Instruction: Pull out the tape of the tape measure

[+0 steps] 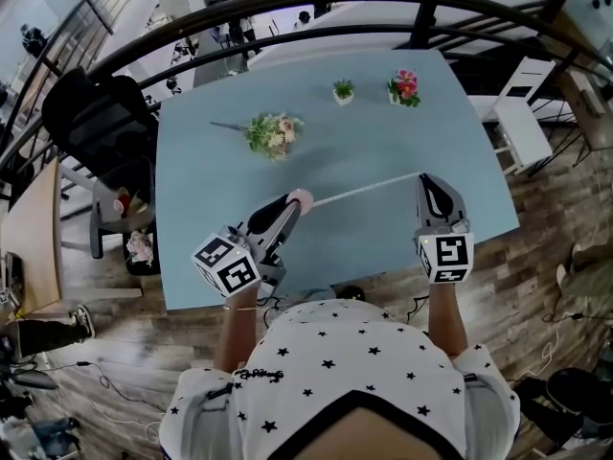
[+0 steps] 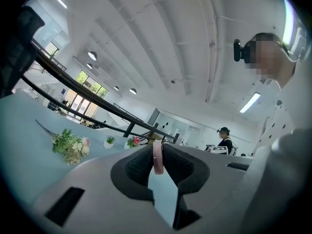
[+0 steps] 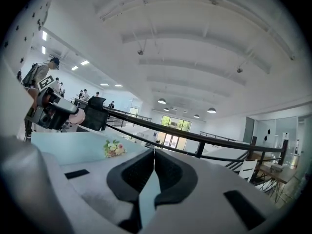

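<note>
1. Closest to the head camera is the person's white shirt (image 1: 345, 362) with black stars. Both forearms reach out from it over the near edge of the pale blue table (image 1: 220, 180).
2. Over the near middle of the table the left tool (image 1: 290, 206) points away and to the right. Its jaws are clamped on the pink tape measure (image 1: 302, 198).
3. Seen from the left gripper view, the round pink case stands on edge between the two dark pads (image 2: 139, 165), gripped on its flat sides.
4. From the case a thin white tape (image 1: 369, 188) runs to the right in a straight line above the table.
5. At the far end of that line the right tool (image 1: 427, 181) points away from the person. Its jaws are pressed together on the tape's end, and in the right gripper view the pads meet with only a hairline slit between them.
6. Both tools are well apart, with the drawn-out tape stretched between them.
7. Farther back, a bunch of flowers (image 1: 271, 133) lies on the table left of centre.
8. Near the far edge stand a small green plant (image 1: 343, 90) and, just to its right, a pot of pink flowers (image 1: 404, 86).
9. Off the table's left side stands a black chair (image 1: 101, 123), and a dark curved railing (image 1: 287, 3) runs beyond the far edge.
</note>
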Demonstrator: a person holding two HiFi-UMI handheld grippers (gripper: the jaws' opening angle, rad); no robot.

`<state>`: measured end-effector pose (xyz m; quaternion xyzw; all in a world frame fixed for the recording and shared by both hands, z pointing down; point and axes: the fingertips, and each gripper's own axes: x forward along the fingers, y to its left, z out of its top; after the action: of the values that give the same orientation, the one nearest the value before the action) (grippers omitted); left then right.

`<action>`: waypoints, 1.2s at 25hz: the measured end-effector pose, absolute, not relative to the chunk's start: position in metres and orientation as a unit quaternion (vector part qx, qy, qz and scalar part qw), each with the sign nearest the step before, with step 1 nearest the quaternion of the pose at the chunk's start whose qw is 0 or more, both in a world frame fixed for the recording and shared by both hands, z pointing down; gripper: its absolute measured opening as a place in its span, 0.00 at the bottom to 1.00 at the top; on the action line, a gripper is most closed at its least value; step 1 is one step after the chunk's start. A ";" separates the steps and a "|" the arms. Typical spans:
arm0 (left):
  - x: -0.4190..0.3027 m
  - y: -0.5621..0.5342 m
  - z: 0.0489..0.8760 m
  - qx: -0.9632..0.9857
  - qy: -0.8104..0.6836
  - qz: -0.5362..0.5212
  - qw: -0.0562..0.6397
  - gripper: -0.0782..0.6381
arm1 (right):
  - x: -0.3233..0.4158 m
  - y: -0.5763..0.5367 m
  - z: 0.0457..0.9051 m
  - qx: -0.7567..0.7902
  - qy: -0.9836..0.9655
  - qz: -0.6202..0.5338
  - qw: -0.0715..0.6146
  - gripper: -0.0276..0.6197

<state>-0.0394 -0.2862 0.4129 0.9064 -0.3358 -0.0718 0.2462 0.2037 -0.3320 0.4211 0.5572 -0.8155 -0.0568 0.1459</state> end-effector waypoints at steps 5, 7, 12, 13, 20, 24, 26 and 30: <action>-0.041 -0.287 0.415 0.906 -0.337 -0.072 0.246 0.22 | 0.215 -0.331 0.419 0.572 -0.804 -0.059 0.148 0.05; -0.042 -0.287 0.415 0.905 -0.338 -0.073 0.246 0.23 | 0.218 -0.331 0.418 0.575 -0.802 -0.060 0.149 0.05; -0.043 -0.287 0.415 0.907 -0.337 -0.075 0.242 0.22 | 0.226 -0.332 0.417 0.585 -0.795 -0.062 0.149 0.05; -0.043 -0.287 0.414 0.907 -0.337 -0.077 0.242 0.22 | 0.227 -0.333 0.416 0.587 -0.793 -0.063 0.149 0.05; -0.050 -0.290 0.417 0.906 -0.343 -0.073 0.238 0.22 | 0.233 -0.332 0.415 0.598 -0.785 -0.065 0.150 0.05; -0.055 -0.293 0.419 0.904 -0.351 -0.068 0.236 0.22 | 0.235 -0.329 0.417 0.601 -0.785 -0.056 0.142 0.05; -0.053 -0.293 0.419 0.905 -0.351 -0.063 0.233 0.22 | 0.236 -0.327 0.418 0.602 -0.785 -0.052 0.140 0.05; -0.050 -0.293 0.422 0.905 -0.352 -0.055 0.233 0.22 | 0.238 -0.323 0.417 0.605 -0.782 -0.051 0.138 0.05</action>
<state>-0.0502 -0.2933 0.4216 0.9051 -0.3515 -0.0553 0.2326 0.2381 -0.3230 0.4169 0.6053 -0.7823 -0.0508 0.1377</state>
